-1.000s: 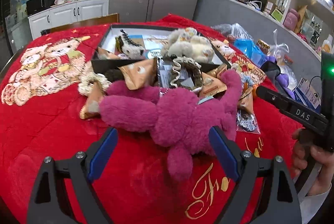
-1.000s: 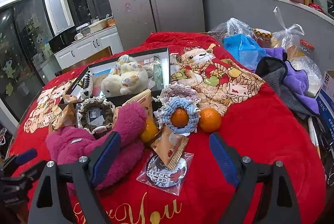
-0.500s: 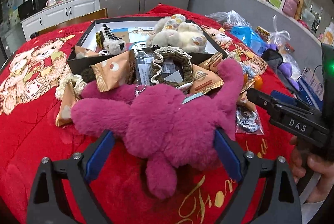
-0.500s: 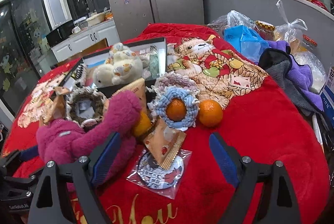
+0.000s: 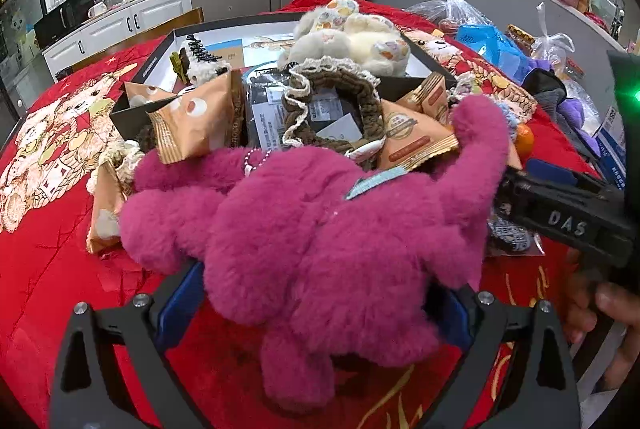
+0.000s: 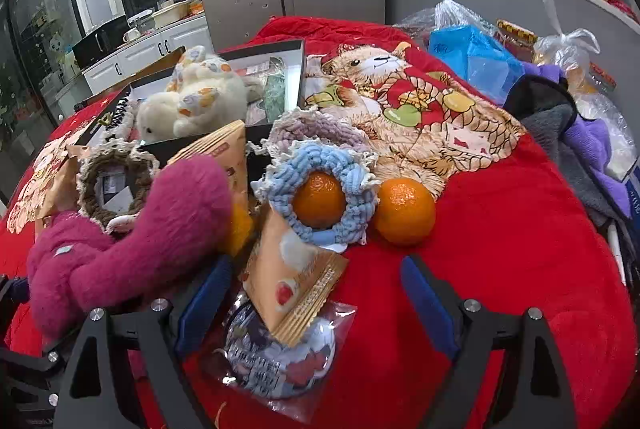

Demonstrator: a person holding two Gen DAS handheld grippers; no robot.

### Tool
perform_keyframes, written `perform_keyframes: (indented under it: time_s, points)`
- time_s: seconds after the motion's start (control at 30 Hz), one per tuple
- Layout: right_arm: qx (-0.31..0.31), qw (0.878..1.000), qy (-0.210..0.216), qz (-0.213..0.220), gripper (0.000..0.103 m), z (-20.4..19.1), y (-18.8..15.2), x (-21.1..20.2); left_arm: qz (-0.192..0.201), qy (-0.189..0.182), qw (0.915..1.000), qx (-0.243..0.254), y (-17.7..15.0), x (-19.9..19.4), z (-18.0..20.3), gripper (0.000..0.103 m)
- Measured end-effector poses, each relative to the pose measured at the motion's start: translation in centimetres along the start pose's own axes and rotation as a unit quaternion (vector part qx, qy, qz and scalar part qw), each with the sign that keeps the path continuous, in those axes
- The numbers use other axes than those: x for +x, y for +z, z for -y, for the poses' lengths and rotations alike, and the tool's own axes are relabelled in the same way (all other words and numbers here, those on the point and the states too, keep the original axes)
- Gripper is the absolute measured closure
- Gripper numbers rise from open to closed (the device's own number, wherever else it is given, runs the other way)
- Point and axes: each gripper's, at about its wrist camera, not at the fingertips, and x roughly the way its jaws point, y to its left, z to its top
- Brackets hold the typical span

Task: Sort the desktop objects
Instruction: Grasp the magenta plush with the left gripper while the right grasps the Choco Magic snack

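While one magenta plush (image 5: 320,249) sprawls, two oranges (image 6: 404,211) sit beside it.

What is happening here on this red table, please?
A person is sorting a pile of small things on a red cloth. The left claw straddles a pink plush toy, its jaws opening and not yet gripping. The right claw hangs open over a snack packet and a bagged badge. Behind, a black box holds a cream plush toy. Two oranges lie nearby, one inside a blue knitted ring.
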Motion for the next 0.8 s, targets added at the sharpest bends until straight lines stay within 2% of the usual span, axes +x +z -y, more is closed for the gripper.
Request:
perform_keyframes:
  time_s: [0.17, 0.23, 0.3, 0.33, 0.37, 0.5, 0.8]
  points:
    - [0.020, 0.999, 0.026, 0.002, 0.015, 0.6, 0.0, 0.4, 0.000, 0.005, 0.9999, 0.012, -0.2, 0.4, 0.3, 0.006]
    - [0.023, 0.999, 0.033, 0.000, 0.017, 0.6, -0.2, 0.5, 0.000, 0.001, 0.9999, 0.010, -0.3, 0.4, 0.2, 0.013]
    - [0.022, 0.999, 0.044, 0.000, 0.026, 0.6, -0.2, 0.5, -0.002, -0.007, 0.9999, 0.008, -0.4, 0.5, 0.0, 0.020]
    - [0.019, 0.999, 0.051, 0.001, 0.035, 0.5, -0.2, 0.4, -0.007, -0.016, 0.9998, 0.007, -0.4, 0.5, 0.0, 0.026]
    - [0.016, 0.998, 0.056, 0.000, 0.045, 0.4, -0.3, 0.4, -0.009, -0.020, 0.9997, 0.006, -0.5, 0.6, 0.0, 0.027]
    - [0.003, 0.998, 0.058, -0.003, 0.054, -0.1, -0.5, 0.5, 0.002, -0.011, 0.9998, 0.018, -0.8, 0.2, 0.4, 0.032]
    - [-0.010, 0.998, 0.054, 0.015, 0.055, -0.4, -0.5, -0.4, 0.010, -0.017, 0.9997, 0.012, -1.1, -0.6, 0.1, 0.037]
